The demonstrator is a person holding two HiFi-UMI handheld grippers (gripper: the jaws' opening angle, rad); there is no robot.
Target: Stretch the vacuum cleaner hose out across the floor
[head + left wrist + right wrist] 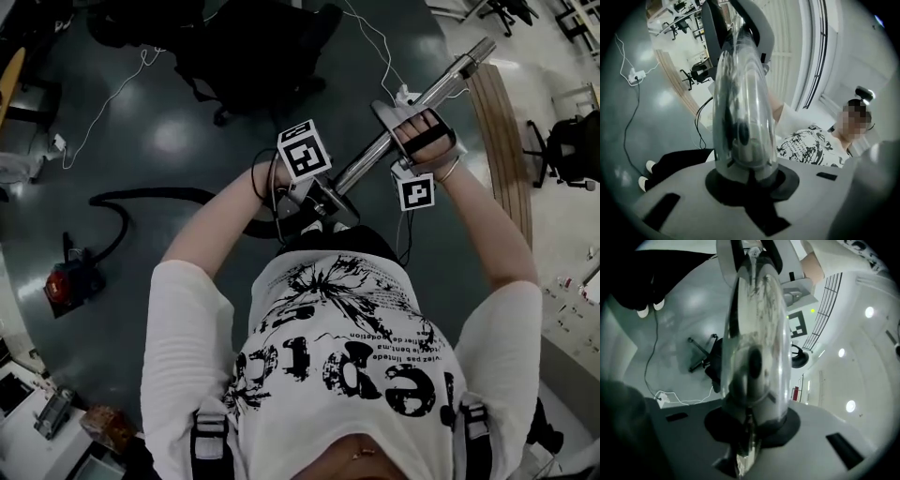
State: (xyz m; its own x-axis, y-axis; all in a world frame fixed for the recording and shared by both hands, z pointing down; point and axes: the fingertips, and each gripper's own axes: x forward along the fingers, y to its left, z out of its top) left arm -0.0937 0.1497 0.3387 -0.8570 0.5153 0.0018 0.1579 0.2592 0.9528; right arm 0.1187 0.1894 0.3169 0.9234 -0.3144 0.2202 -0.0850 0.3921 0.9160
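Both clamped shut on the chrome wand (pixel 450 77), the left gripper (pixel 323 192) sits by the body at its hose end, the right gripper (pixel 405 131) further up the tube, which points away up-right, while the black hose (pixel 159 195) curls leftward across the floor to the red vacuum cleaner (pixel 67 284).

floor: glossy dark grey (pixel 122 309) | black office chair (pixel 253 47) | white cable (pixel 103 103) | round ceiling lights (pixel 851 405)
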